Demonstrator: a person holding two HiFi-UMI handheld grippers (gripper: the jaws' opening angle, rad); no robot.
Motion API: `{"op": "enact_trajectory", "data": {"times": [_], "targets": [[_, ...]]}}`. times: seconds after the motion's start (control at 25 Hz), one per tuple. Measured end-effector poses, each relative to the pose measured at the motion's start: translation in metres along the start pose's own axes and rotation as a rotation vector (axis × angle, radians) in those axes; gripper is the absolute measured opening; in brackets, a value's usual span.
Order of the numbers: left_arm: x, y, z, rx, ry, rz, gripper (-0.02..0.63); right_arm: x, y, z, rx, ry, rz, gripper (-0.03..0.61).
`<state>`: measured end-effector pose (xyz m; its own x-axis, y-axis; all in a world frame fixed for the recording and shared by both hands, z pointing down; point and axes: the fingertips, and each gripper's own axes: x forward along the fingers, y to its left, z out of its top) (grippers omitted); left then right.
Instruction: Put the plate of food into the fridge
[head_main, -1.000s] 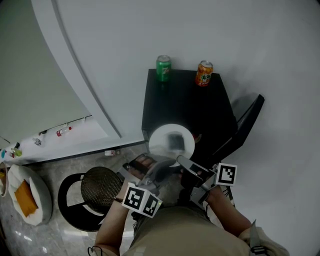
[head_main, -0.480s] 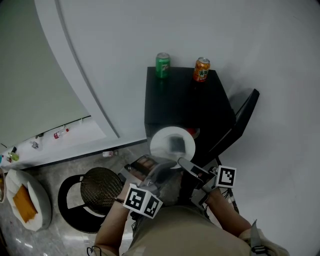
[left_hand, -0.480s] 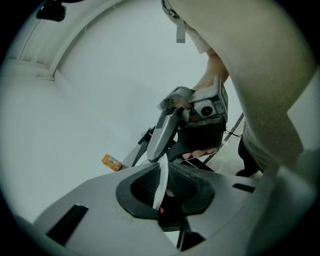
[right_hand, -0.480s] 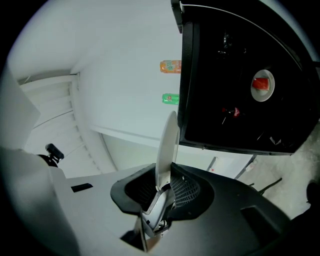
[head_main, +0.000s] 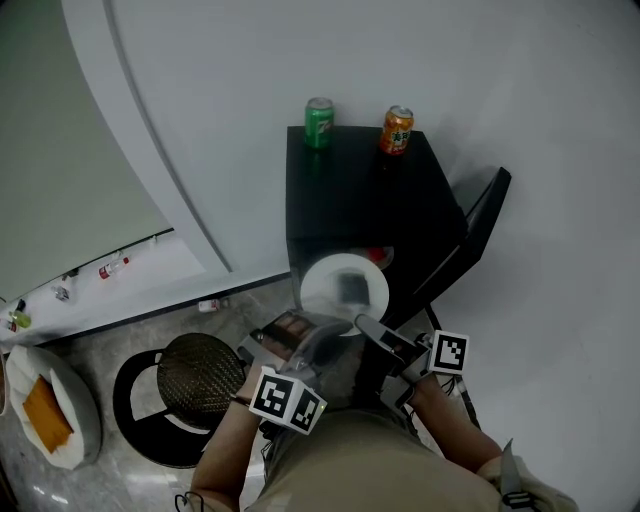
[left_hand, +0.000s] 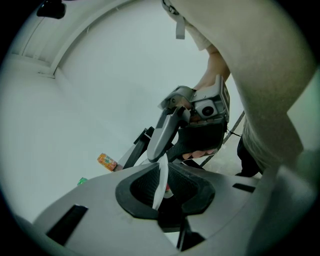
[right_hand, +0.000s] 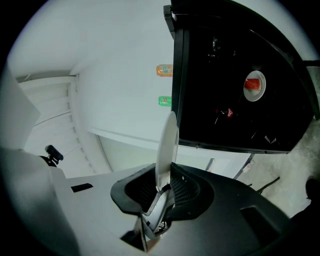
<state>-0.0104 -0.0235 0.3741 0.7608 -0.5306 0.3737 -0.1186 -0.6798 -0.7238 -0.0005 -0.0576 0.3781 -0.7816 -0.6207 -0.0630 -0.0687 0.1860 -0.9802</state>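
Note:
A white plate (head_main: 343, 283) with a dark piece of food (head_main: 351, 288) hangs level in front of the open black fridge (head_main: 360, 195). My left gripper (head_main: 318, 338) is shut on the plate's near left rim, and my right gripper (head_main: 364, 324) is shut on its near right rim. In the left gripper view the plate's edge (left_hand: 161, 179) stands between the jaws of the left gripper (left_hand: 162, 189). The right gripper view shows the same rim (right_hand: 166, 142) clamped in the right gripper (right_hand: 165, 187). Inside the dark fridge (right_hand: 235, 115) sits a small plate with red food (right_hand: 254, 86).
A green can (head_main: 319, 122) and an orange can (head_main: 396, 129) stand on top of the fridge. Its door (head_main: 478, 232) swings open to the right. A round black stool (head_main: 198, 376) is on the floor at the left, with a white cushion (head_main: 50, 418) beyond it.
Both grippers and the plate have crept a little toward the fridge opening and slightly lower. The grip on the plate is unchanged.

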Motion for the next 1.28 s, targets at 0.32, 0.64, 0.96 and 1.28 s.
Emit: {"op": "enact_trajectory", "data": {"times": [0.32,0.64,0.96,1.28], "targets": [[0.010,-0.010,-0.007,-0.017,0.008,-0.024,0.051,-0.003,-0.014,0.002,0.037,-0.027,-0.024,0.075],[0.028,-0.011,-0.014,-0.018,0.029,-0.050,0.052,-0.004,-0.030,0.015,0.064,-0.038,-0.055,0.072],[0.055,-0.006,-0.026,-0.072,0.069,-0.075,0.052,-0.002,-0.051,0.038,0.103,-0.040,-0.094,0.069],[0.071,-0.006,-0.039,-0.093,0.117,-0.077,0.052,0.002,-0.068,0.050,0.115,-0.023,-0.121,0.067]]}}
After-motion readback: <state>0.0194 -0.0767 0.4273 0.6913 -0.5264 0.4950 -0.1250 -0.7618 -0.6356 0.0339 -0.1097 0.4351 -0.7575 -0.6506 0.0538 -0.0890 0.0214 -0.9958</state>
